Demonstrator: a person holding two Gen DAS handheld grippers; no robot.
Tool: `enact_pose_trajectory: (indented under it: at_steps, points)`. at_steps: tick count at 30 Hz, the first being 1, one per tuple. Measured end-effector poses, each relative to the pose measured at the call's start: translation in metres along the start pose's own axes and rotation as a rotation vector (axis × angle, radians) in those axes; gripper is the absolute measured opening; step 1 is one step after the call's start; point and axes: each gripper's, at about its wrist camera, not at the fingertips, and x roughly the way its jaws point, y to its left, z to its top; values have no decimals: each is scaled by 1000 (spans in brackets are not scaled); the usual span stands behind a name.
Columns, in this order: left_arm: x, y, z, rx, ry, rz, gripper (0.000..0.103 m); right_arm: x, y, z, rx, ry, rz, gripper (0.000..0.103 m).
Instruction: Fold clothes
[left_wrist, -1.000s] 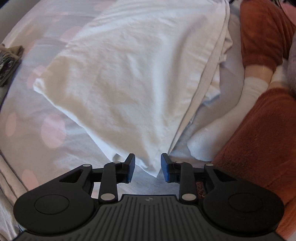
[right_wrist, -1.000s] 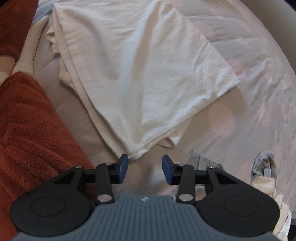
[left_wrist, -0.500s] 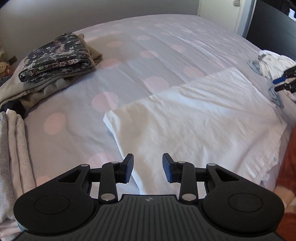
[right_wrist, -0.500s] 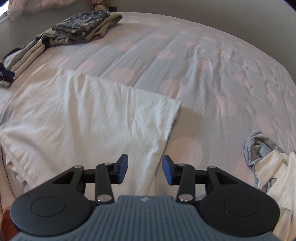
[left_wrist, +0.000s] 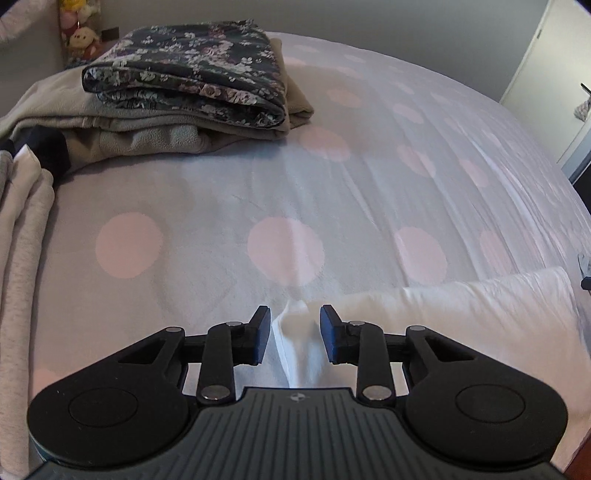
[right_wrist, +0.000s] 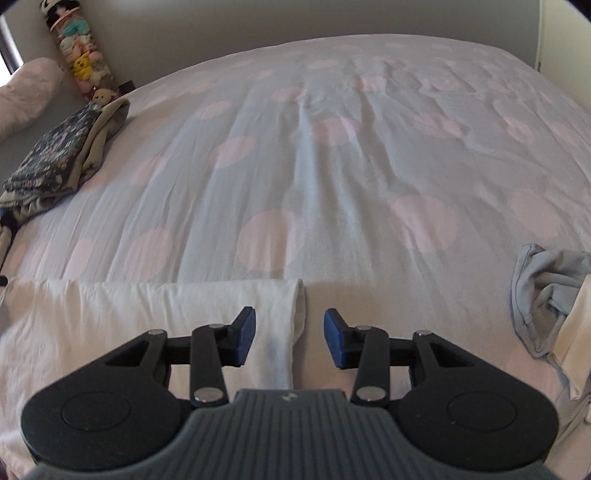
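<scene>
I hold both tongs, left (left_wrist: 294, 334) and right (right_wrist: 289, 340), released, straddling the white garment's (left_wrist: 461, 314) far corners for pinching.

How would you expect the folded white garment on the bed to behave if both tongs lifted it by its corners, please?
The white garment looks thin and creased, so it would probably sag between the left tongs and right tongs. Its stacked layers might slip apart. It looks light.

bed (right_wrist: 332, 184): pink-dotted cover | white garment (right_wrist: 110, 317) near edge | floral folded stack (left_wrist: 192, 85) far left | crumpled grey clothes (right_wrist: 546, 288) right
</scene>
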Motion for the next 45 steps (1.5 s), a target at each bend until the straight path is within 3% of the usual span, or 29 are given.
enact_pose_trajectory:
  at_steps: [7, 9, 10, 11, 13, 18, 21, 23, 27, 29, 34, 36, 37, 38, 40, 45]
  points:
    - [22, 8, 3, -30, 50, -32, 14, 32, -20, 15, 169, 13, 52, 44]
    - [21, 10, 3, -45, 43, -40, 10, 36, -20, 15, 184, 24, 67, 35]
    - [20, 11, 2, -53, 38, -45, 9, 38, -20, 15, 195, 27, 78, 18]
    - [19, 12, 2, -62, 33, -49, 7, 39, -20, 14, 206, 31, 89, 10]
    - [13, 12, 2, -69, 13, -60, 6, 35, -18, 13, 224, 14, 102, 3]
    - [-14, 12, 1, -78, -53, -81, 5, 7, -8, 12, 163, -85, 41, 2]
    - [-17, 26, -4, -136, -68, -93, 5, 4, -4, 9, 130, -111, -15, 2]
    - [-17, 37, -7, -187, -75, -101, 4, 9, -6, 8, 137, -103, -29, 2]
    - [-13, 61, -13, -297, -117, -36, 0, 27, -6, 4, 139, -82, -67, 2]
    - [-12, 69, -13, -310, -111, -21, 0, 33, -7, 3, 142, -74, -77, 3]
    - [-17, 56, -15, -203, -96, 19, 0, 28, -16, 0, 183, -83, -121, 12]
    - [-23, 43, -20, -163, -104, 27, 0, 20, -22, -3, 215, -74, -100, 14]
    - [-27, 36, -24, -155, -102, 29, 0, 15, -22, -6, 215, -68, -96, 20]
    - [-31, 29, -28, -151, -100, 31, 0, 8, -20, -10, 211, -61, -97, 35]
    - [-38, 13, -39, -150, -80, 38, 0, -8, -14, -21, 205, -48, -85, 48]
    - [-56, -26, -70, -135, -27, 55, 15, -45, 5, -59, 187, 25, -46, 48]
